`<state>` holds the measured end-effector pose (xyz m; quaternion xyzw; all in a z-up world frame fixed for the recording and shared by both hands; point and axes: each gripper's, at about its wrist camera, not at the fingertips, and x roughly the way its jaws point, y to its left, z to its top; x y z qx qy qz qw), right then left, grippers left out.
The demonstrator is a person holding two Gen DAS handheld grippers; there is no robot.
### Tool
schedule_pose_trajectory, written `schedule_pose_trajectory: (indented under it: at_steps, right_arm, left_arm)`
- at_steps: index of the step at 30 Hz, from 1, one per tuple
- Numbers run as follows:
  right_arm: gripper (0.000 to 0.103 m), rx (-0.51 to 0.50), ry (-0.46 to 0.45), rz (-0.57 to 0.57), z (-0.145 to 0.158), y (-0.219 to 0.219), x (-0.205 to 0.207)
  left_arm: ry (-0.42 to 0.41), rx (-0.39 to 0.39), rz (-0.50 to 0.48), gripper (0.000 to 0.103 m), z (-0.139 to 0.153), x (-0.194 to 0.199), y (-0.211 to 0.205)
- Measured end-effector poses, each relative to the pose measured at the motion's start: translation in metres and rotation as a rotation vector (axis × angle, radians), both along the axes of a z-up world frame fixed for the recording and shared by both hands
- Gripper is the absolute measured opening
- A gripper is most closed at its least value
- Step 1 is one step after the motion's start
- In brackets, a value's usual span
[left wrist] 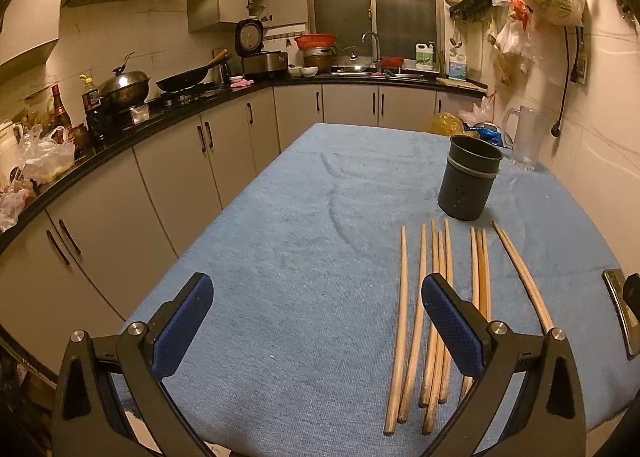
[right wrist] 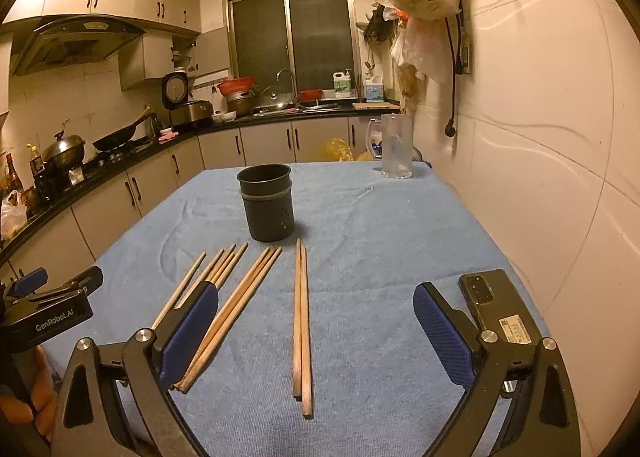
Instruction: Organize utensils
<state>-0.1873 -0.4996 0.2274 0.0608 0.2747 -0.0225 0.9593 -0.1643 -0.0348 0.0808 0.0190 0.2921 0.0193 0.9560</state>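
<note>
- The left gripper (left wrist: 316, 321) hangs low over the near end of the table with its blue-padded jaws wide apart, gripping nothing; its right pad stands in front of the left group of chopsticks
- The right gripper (right wrist: 316, 325) is likewise spread wide and empty, with a pair of chopsticks (right wrist: 301, 321) lying on the cloth between its two fingers
- In the right wrist view the left gripper (right wrist: 60, 293) shows at the left edge, marked GenRobot.AI
- Wooden chopsticks (left wrist: 416, 321) lie loose on the blue towel (left wrist: 300, 217) in several bunches, roughly parallel, narrow ends towards the far side
- The dark utensil holder (left wrist: 469, 179) stands upright just beyond the chopsticks' far tips, apart from them, nothing sticking out of it
- A black smartphone (right wrist: 498, 309) lies face down on the towel beside the right gripper's right finger
- A clear glass mug (right wrist: 394, 147) stands at the far right corner of the table, near the wall
- Beyond the table runs a kitchen counter (left wrist: 224, 97) with a wok (left wrist: 184, 79)
</note>
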Motion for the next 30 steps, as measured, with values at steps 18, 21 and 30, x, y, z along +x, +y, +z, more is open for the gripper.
schedule_pose_trajectory:
  at_steps: [18, 21, 30]
  right_arm:
    - [0.092, 0.022, 0.018, 0.017, -0.001, 0.005, 0.006]
    - [0.090, 0.020, 0.024, 0.027, -0.002, 0.007, 0.008]
    - [0.084, 0.028, 0.047, 0.025, -0.007, 0.005, 0.011]
  left_arm:
    - [0.011, -0.005, 0.011, 0.103, -0.004, 0.006, 0.006]
    - [0.017, -0.014, 0.014, 0.103, -0.006, 0.009, 0.007]
    - [0.017, -0.018, -0.006, 0.103, -0.008, 0.008, 0.004]
